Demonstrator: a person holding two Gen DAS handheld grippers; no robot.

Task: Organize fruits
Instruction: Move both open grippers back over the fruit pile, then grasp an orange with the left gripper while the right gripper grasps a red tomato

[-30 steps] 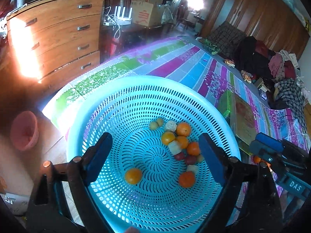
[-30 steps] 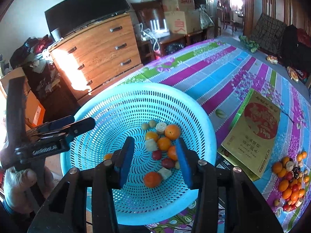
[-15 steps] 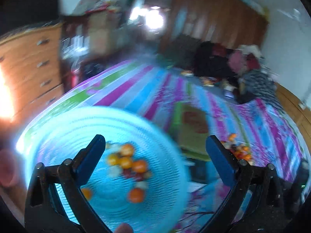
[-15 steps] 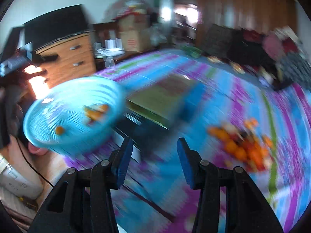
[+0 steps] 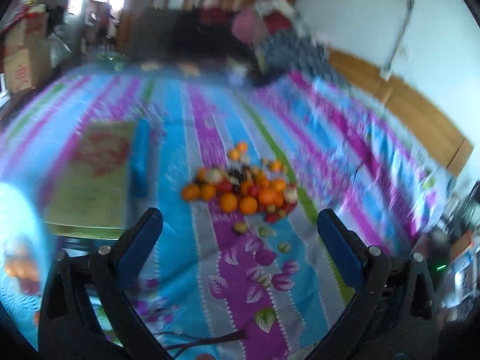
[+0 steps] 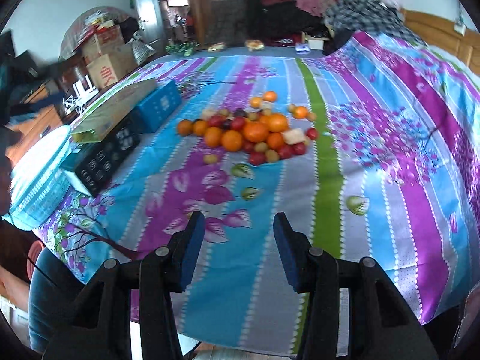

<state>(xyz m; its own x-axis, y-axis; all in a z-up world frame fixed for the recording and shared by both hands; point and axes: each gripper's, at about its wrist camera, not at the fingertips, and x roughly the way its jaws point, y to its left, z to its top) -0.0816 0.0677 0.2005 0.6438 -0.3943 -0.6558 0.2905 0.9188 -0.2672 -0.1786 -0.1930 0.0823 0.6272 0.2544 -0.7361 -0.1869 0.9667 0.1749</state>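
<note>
Whereas both tools faced the basket (image 6: 39, 174) a second ago, left tool (image 5: 240, 234) and right tool (image 6: 239, 237), both wide and empty, now face the fruit pile (image 6: 249, 132) on the bed (image 6: 390, 150); next pick pending.

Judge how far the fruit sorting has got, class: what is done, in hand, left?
Done: a few fruits lie in the blue basket. In hand: nothing; the left gripper and right gripper are both open and empty. Left: the fruit pile on the striped sheet.
</note>
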